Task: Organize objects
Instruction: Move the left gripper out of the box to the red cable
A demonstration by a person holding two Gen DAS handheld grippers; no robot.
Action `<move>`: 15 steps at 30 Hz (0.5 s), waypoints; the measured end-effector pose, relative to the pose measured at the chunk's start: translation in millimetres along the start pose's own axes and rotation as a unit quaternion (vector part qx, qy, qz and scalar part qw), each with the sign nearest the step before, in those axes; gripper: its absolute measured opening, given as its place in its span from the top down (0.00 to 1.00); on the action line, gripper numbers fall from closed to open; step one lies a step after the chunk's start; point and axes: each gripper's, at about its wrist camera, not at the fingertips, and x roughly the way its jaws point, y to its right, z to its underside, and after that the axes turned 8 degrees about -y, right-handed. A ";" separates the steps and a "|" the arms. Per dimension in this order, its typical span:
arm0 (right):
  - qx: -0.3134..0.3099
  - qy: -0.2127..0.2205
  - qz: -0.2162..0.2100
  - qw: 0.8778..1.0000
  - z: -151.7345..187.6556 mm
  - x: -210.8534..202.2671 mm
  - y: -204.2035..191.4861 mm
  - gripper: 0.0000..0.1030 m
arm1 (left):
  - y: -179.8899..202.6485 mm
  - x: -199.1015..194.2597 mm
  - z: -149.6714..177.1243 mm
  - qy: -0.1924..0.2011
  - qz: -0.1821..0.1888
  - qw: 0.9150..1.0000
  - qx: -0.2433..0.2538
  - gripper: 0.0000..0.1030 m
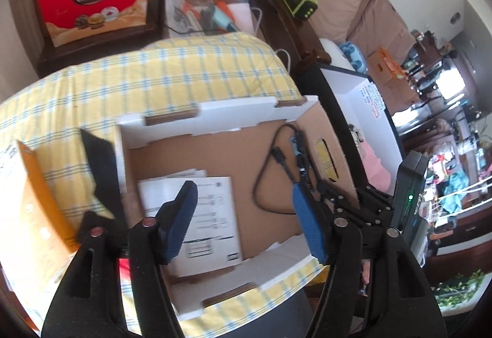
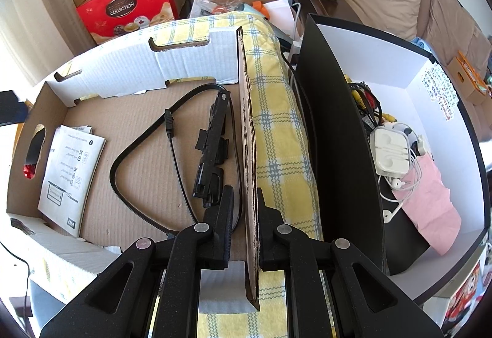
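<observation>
A shallow cardboard box (image 1: 215, 110) lies on a yellow checked cloth (image 1: 153, 76). Inside it are white leaflets (image 1: 215, 199), a looped black cable (image 1: 261, 178) and a black adapter (image 1: 299, 150). My left gripper (image 1: 243, 187) hovers above the box, open, with nothing between its blue pads. In the right wrist view my right gripper (image 2: 244, 193) is shut on the box's upright right wall (image 2: 247, 123). The leaflet (image 2: 70, 166), cable (image 2: 123, 159) and adapter (image 2: 212, 147) lie on the box floor (image 2: 138, 123) to its left.
Right of the cloth stands a black, white-lined box (image 2: 332, 123) with white earphones (image 2: 390, 150), cables and pink paper (image 2: 430, 202). Red gift bags (image 2: 123, 9) stand at the back. An orange packet (image 1: 33, 199) and a black object (image 1: 98, 159) lie left of the cardboard box.
</observation>
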 end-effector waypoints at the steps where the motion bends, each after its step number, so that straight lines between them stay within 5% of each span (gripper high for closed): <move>1: 0.000 0.000 0.000 1.000 0.3 -0.5 0.1 0.90 | -5.8 -4.8 2.2 0.003 -0.006 1.000 -0.001 0.38; 3: 0.000 0.000 0.001 1.000 0.9 -1.1 -0.8 0.90 | -18.7 -12.6 7.4 0.009 -0.019 1.000 -0.003 0.38; 5: 0.000 -0.001 0.001 1.000 0.9 -1.2 -0.8 0.90 | -31.0 -17.0 14.0 0.014 -0.031 0.999 -0.007 0.23; 7: -0.001 -0.001 0.001 1.000 0.9 -1.2 -0.7 0.90 | -42.8 -20.6 20.7 0.018 -0.038 0.999 -0.012 0.20; 15: -0.002 0.000 0.003 1.000 0.8 -1.0 0.5 0.90 | -85.3 -20.0 59.7 -0.001 -0.049 0.998 -0.035 0.19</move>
